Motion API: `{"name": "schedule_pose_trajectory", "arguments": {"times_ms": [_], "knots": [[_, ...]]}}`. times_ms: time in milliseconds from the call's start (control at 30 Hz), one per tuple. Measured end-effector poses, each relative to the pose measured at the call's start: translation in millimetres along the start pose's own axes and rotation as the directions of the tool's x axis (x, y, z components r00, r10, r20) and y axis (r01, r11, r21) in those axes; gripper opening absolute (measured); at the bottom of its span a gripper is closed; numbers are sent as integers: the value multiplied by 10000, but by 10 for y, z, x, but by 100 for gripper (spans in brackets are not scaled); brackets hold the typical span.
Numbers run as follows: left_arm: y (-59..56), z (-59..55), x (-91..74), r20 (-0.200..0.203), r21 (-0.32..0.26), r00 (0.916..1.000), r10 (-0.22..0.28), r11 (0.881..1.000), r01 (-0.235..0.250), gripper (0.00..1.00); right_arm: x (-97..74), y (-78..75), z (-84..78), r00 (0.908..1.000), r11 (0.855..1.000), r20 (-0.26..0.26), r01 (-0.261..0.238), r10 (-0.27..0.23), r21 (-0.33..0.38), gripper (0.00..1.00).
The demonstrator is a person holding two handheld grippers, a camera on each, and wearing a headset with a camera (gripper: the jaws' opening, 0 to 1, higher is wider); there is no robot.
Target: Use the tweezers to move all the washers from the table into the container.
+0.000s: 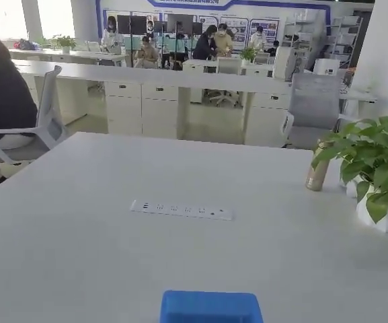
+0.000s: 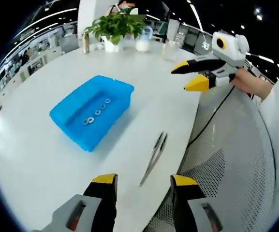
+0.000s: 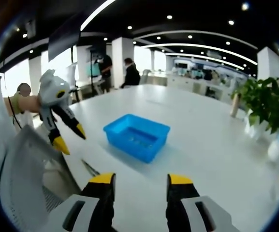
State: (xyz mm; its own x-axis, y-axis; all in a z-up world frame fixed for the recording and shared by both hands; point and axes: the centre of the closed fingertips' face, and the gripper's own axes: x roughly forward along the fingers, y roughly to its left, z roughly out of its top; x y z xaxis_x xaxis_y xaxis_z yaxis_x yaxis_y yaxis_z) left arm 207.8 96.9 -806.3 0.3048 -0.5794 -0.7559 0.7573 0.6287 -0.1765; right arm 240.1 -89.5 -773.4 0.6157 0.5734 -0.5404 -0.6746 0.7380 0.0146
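Washers (image 2: 96, 112) lie in a row inside the container (image 2: 100, 133), tweezers (image 2: 154, 155) rest beside it by the surface (image 2: 33, 159) near edge, and the left hand-held gripper (image 2: 144, 180) and right hand-held gripper (image 3: 141, 179) hang wide and empty, so the job looks finished.

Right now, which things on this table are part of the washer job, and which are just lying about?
Job: blue container; washers, already inside it; tweezers, lying beside it.
Lying about: potted plant; bottle; power strip.
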Motion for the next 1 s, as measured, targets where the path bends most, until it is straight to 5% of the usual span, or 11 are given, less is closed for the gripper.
{"name": "schedule_pose_trajectory", "arguments": {"times_ms": [67, 133, 200, 300, 367, 467, 667, 733, 767, 967, 1000], "knots": [[70, 76, -77, 788, -379, 9963, 341, 9988, -312, 51, -26, -36, 19, 9999, 9999, 67, 109, -110, 96, 40], [159, 162, -186, 1734, -1092, 9813, 837, 9919, -653, 56, -49, -70, 33, 9997, 9997, 149, 167, -169, 187, 42], [233, 256, -294, 2721, -1756, 9539, 1269, 9812, -804, 59, -73, -119, 29, 9996, 9994, 180, 218, -222, 262, 44], [317, 396, -485, 4053, -2636, 8905, 2066, 9592, -1025, 65, -118, -218, 64, 9976, 9977, 440, 514, -534, 441, 48], [371, 419, -555, 4375, -2752, 8619, 2561, 9507, -1429, 73, -141, -289, 107, 9935, 9946, 713, 839, -882, 611, 53], [382, 499, -671, 5012, -2759, 8064, 3140, 9412, -1950, 81, -184, -412, 178, 9816, 9866, 1190, 1404, -1497, 829, 65], [409, 613, -830, 5627, -2689, 7203, 4057, 9137, -3047, 93, -290, -457, 348, 9578, 9765, 1990, 1903, -2073, 1014, 76], [402, 654, -879, 5831, -2690, 6930, 4239, 9057, -3276, 95, -337, -492, 400, 9434, 9691, 2258, 2257, -2429, 992, 78], [409, 688, -920, 6004, -2729, 6686, 4387, 8983, -3444, 96, -365, -520, 430, 9316, 9631, 2459, 2515, -2679, 964, 81], [396, 706, -990, 6211, -3170, 6218, 4771, 8785, -3574, 99, -453, -590, 513, 8990, 9453, 2944, 3196, -3241, 647, 98], [394, 704, -984, 6228, -3178, 6199, 4773, 8784, -3569, 99, -462, -613, 532, 8925, 9424, 3057, 3284, -3315, 632, 99]]}}
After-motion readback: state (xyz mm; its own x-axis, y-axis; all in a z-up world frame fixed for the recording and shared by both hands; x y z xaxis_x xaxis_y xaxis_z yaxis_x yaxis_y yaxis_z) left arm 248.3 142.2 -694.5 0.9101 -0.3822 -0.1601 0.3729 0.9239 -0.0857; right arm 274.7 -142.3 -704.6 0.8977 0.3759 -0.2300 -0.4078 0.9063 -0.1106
